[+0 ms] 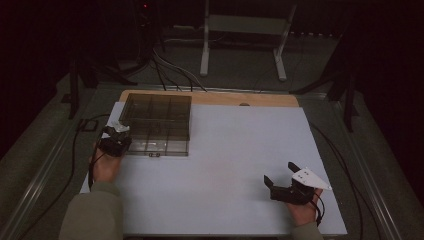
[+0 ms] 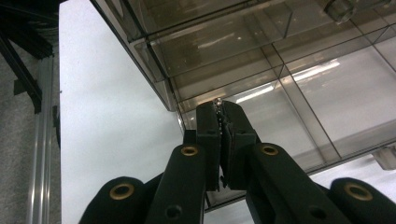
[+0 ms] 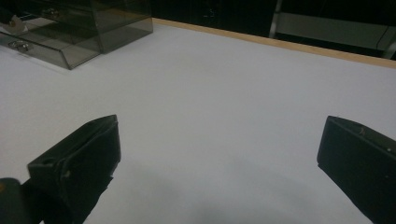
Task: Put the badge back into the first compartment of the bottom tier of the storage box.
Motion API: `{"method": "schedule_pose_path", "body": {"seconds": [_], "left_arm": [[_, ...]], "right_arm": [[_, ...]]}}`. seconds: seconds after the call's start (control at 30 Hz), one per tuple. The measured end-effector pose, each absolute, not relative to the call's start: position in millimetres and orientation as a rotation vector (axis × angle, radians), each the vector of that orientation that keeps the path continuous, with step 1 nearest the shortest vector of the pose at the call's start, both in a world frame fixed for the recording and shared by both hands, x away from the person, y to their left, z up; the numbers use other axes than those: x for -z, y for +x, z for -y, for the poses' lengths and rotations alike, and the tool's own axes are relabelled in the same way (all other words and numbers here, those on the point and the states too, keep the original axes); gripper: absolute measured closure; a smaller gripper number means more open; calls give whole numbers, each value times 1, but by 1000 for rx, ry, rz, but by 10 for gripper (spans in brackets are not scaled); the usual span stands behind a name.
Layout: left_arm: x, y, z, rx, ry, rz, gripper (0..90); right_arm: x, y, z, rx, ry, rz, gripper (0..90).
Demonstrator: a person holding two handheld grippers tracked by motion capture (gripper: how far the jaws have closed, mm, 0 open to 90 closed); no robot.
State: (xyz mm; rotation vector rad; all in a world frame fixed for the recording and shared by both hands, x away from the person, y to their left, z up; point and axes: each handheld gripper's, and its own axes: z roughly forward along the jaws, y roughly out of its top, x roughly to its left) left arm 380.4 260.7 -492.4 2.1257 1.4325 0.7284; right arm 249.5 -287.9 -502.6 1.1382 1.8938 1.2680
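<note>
Two grippers: the left gripper [image 1: 116, 140] sits at the near left corner of a clear compartment box [image 1: 156, 124]; the right gripper [image 1: 287, 182] rests on the near right part of the table, well apart from the box.
High view: the box stands at the far left of the white tabletop [image 1: 225, 165], its smoky lid raised at the far side; a hand [image 1: 106, 167] in an olive sleeve carries the left gripper, and a grey three-cornered plate [image 1: 312, 178] tops the right one.
Left gripper view: up close, thin clear dividers [image 2: 280, 74] split the box into compartments, and something tiny and shiny [image 2: 217, 101] shows at the jaw tips; what it is I cannot tell.
Right gripper view: the box [image 3: 70, 32] lies far off at upper left with small latches on its front wall, and a wooden strip [image 3: 280, 43] edges the far side of the table.
Surface: plain white sheet over a wooden board.
Room: dark, with a white metal stand [image 1: 245, 30] and cables [image 1: 170, 70] on the floor beyond the table.
Left gripper state: jaws pressed together over the box's near left corner, the tiny shiny bit at their tips.
Right gripper state: jaws wide apart, nothing between them, white surface beneath.
</note>
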Motion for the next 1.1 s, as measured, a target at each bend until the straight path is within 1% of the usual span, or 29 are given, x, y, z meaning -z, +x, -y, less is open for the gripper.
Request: {"method": "schedule_pose_path", "body": {"seconds": [0.3,0.43,0.57,0.6,0.77,0.8,0.9,0.97,1.0,1.03,1.07,1.1], "left_arm": [[496,379,-260,-695,2124,-1421,867],[496,379,-259,-677,2116,-1411,780],[497,380,-260,-663,2112,-1412,745],[497,380,-260,-657,2112,-1413,719],[499,381,-259,-641,2116,-1423,659],[499,381,-259,-633,2099,-1423,659],[496,381,-261,-613,2052,-1423,570],[494,380,-263,-604,2020,-1428,495],[494,380,-263,-604,2020,-1428,471],[493,379,-264,-612,1999,-1430,471],[492,379,-265,-613,1990,-1430,390],[491,379,-265,-616,1977,-1430,390]], "right_arm": [[502,249,287,-1269,1137,-1894,0],[502,249,288,-1269,1139,-1892,0],[502,249,288,-1269,1137,-1894,0],[502,249,288,-1269,1138,-1893,0],[502,249,288,-1268,1138,-1892,0],[502,249,288,-1269,1139,-1891,0],[502,249,288,-1269,1139,-1891,0],[502,249,288,-1269,1140,-1891,0],[502,249,288,-1269,1140,-1891,0],[502,249,288,-1268,1138,-1891,0],[502,249,288,-1269,1138,-1891,0],[502,249,288,-1269,1138,-1891,0]]}}
